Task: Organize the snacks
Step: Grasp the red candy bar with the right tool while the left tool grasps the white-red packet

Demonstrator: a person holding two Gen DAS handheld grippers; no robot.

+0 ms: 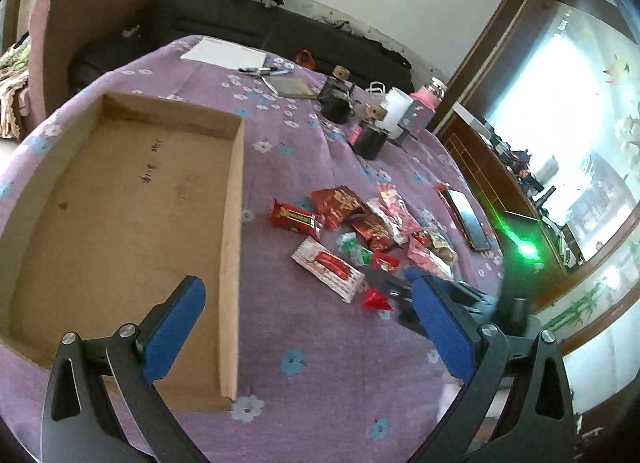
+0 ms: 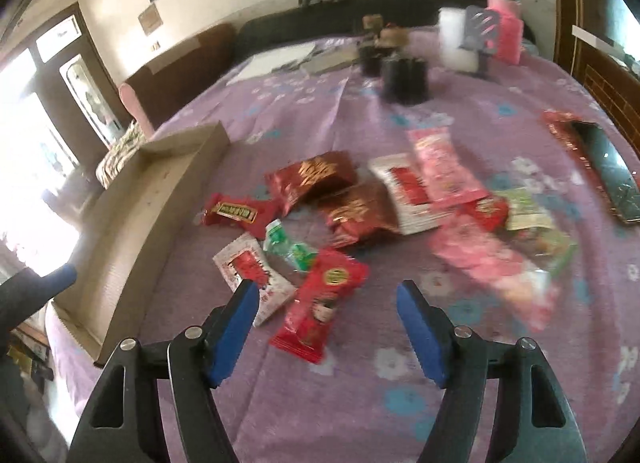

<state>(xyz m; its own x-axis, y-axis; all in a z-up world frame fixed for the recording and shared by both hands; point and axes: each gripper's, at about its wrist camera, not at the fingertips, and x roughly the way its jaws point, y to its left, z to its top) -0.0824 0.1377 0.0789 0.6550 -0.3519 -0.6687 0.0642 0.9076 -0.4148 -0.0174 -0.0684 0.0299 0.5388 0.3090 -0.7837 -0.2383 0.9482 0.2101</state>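
A shallow cardboard box (image 1: 232, 223) lies empty on the left of the purple flowered cloth; the right wrist view shows it too (image 2: 132, 223). Right of it is a loose pile of snack packets (image 1: 360, 223), red, pink, white and green. My left gripper (image 1: 306, 283) is open wide, straddling the box's right wall with nothing between its fingers. My right gripper (image 2: 328, 287) hovers open over a red snack packet (image 2: 320, 303), which lies on the cloth between the blue pads without touching either. A white-and-red packet (image 2: 248, 267) lies under its left finger.
A phone (image 2: 612, 179) lies at the right edge of the cloth. Two black cylinders (image 2: 404, 75), a white pad (image 1: 224, 53), markers, a white container and a pink bottle (image 1: 424, 103) stand at the far side. A dark sofa runs behind.
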